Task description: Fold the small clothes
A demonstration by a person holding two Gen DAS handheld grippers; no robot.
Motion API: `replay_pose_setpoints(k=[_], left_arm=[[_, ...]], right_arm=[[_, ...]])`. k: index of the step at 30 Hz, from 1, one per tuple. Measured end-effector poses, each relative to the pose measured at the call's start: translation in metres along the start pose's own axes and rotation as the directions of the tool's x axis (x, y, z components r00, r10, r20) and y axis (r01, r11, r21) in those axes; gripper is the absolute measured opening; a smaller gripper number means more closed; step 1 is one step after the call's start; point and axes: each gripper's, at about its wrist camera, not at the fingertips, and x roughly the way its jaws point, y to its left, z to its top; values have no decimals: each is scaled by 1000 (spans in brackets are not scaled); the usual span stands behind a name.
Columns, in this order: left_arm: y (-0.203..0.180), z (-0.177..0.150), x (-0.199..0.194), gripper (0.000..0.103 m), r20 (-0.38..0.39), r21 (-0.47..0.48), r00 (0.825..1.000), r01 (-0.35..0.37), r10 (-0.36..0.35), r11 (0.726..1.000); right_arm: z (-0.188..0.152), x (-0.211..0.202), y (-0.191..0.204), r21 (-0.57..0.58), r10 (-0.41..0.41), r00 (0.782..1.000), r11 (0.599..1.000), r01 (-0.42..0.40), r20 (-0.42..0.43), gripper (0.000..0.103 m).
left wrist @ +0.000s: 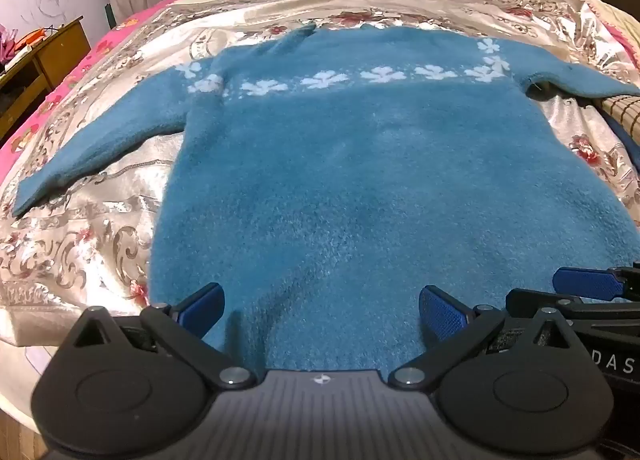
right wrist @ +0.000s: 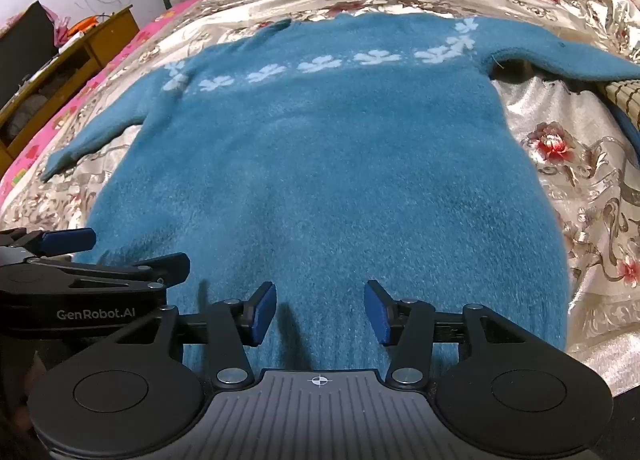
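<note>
On the bed lies one blue sweater point(left wrist: 360, 163), spread flat on its front or back, I cannot tell which, with both sleeves out to the sides and its hem nearest my two grippers. A band of white flowers point(left wrist: 324, 79) runs across the chest. My left gripper point(left wrist: 322, 312) points steeply down over the hem, jaws spread as wide as they go, nothing between the blue pads point(left wrist: 442, 316) but the knit below; I cannot tell whether they touch it. My right gripper point(right wrist: 320, 312) sits just beside it at a like downward tilt, jaws partly apart, also holding nothing, its pads point(right wrist: 264, 312) over the ribbed hem. Each gripper shows at the edge of the other's view, so the two are close together side by side.

The sweater's left sleeve point(left wrist: 100, 147) slants down toward the near left edge of the bed, its cuff flat on the cover. The right sleeve point(right wrist: 560, 59) reaches out to the far right, its end resting against a woven mat point(right wrist: 624, 95). A shiny flowered bedspread point(right wrist: 580, 179) shows bare on both sides of the body and beyond the collar, leaving open room all round. A pink sheet point(left wrist: 52, 99) edges the bed on the left, and past it stands one wooden cabinet point(right wrist: 80, 55) against the wall.
</note>
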Motion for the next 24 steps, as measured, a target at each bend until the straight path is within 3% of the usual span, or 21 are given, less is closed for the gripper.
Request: replay_pose_setpoints(k=[24], left_arm=[[-1,-4,3,103,-14,-7,1000,13,-13,1000]], right_arm=[[-4,-1,0,0,-3,1000,1000,3,3,50]])
